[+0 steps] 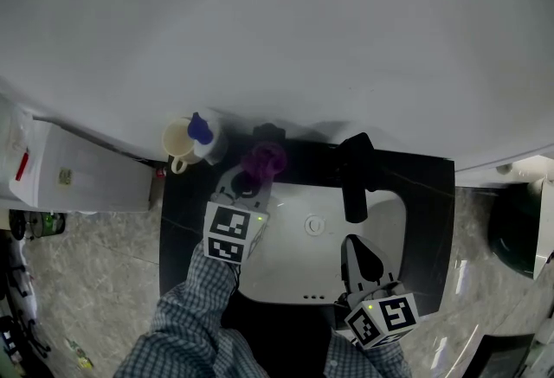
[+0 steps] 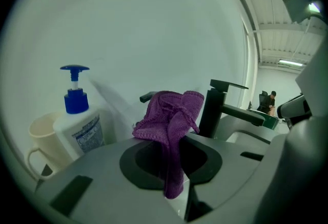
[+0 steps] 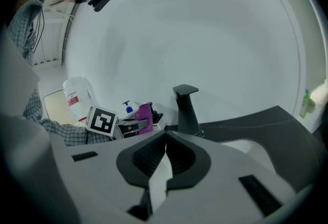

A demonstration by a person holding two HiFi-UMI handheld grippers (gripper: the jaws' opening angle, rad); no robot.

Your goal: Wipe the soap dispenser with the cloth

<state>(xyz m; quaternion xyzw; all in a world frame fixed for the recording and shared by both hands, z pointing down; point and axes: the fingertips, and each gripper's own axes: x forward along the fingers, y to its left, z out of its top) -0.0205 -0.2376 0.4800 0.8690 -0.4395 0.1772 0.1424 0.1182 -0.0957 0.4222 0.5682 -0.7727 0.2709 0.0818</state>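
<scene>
The left gripper [image 1: 248,183] is clamped on a crumpled purple knitted cloth [image 2: 171,115], which bunches up above its closed jaws. The white plastic soap dispenser with a blue pump [image 2: 78,121] stands at the back left of the black countertop [image 1: 180,216], near the cloth but apart from it. A cream mug [image 2: 43,138] sits just beside the dispenser. The right gripper [image 3: 165,141] has its jaws pressed together on nothing. It hovers over the white sink basin [image 1: 290,259], in front of the black faucet [image 1: 355,179].
</scene>
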